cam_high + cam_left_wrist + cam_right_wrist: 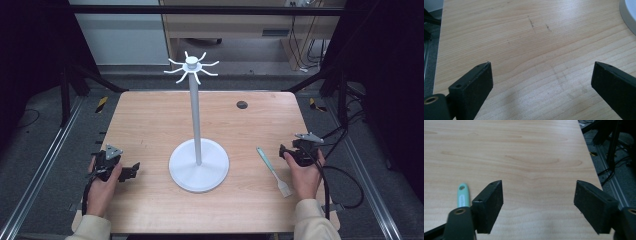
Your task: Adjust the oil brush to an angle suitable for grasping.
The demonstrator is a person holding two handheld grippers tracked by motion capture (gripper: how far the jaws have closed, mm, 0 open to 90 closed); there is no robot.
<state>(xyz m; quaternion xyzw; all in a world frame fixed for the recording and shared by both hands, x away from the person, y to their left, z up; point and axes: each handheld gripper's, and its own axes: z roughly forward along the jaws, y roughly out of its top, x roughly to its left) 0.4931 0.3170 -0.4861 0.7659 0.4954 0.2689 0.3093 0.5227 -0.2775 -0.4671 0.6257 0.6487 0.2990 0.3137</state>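
A white stand (195,115) rises from a round base (199,172) at the table's middle, with several curved hooks (191,68) at its top. To the right of the base a teal-handled utensil (272,171) with a pale flat head lies on the wood. My right gripper (285,151) rests just right of its handle, open, with bare table between the jaws (539,183); the handle's end (463,196) shows left of the left jaw. My left gripper (131,170) sits near the front left of the table, open over bare wood (542,66), with the base rim (629,15) off to its right.
A small black grommet hole (242,104) marks the far right part of the wooden table (150,120). Metal rails and floor run along both sides, with cables (345,180) trailing off the right edge.
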